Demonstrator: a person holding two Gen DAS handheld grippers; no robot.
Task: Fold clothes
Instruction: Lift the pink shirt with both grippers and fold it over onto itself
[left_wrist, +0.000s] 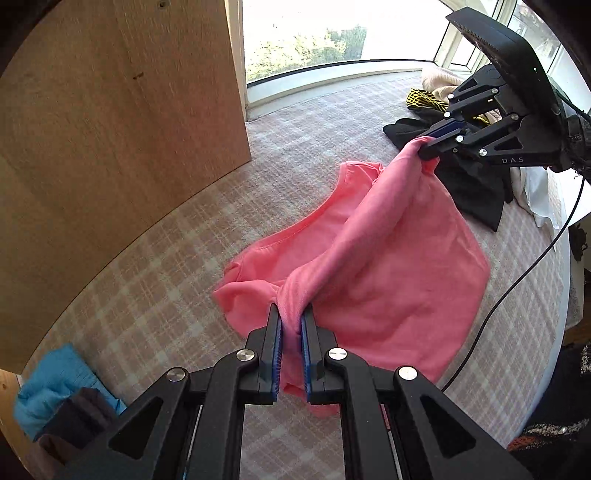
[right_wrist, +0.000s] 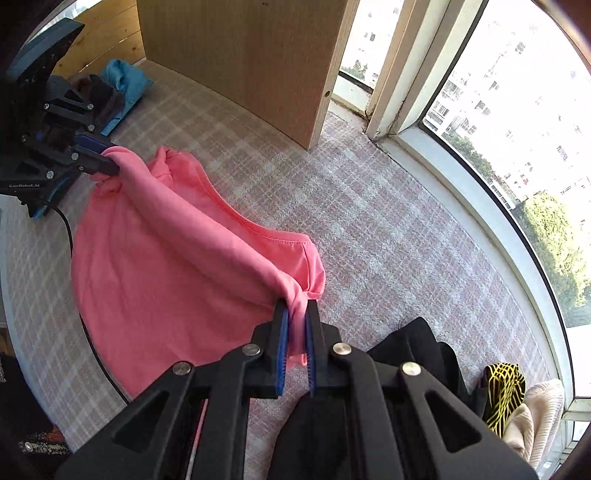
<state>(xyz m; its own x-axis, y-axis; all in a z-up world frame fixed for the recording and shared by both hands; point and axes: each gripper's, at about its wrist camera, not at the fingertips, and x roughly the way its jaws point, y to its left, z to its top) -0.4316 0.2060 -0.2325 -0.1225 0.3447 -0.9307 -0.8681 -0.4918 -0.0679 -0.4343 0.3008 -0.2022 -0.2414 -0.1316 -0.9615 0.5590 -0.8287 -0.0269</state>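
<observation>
A pink T-shirt (left_wrist: 388, 258) lies partly on the plaid-covered table (left_wrist: 166, 288), its near edge lifted and stretched between my two grippers. My left gripper (left_wrist: 291, 314) is shut on one bunched corner of the shirt. My right gripper (left_wrist: 428, 146) is shut on the other corner, farther away near the window. In the right wrist view the shirt (right_wrist: 166, 266) hangs from my right gripper (right_wrist: 297, 308) across to my left gripper (right_wrist: 107, 162). The shirt's far part with the neckline rests on the table.
A wooden panel (left_wrist: 110, 129) stands at the left. A blue cloth on a dark folded stack (left_wrist: 62, 391) sits at the near left. A black garment (left_wrist: 469, 188), a yellow-black item (left_wrist: 424, 99) and a cream garment (right_wrist: 535, 417) lie by the window. A black cable (left_wrist: 517, 280) crosses the table edge.
</observation>
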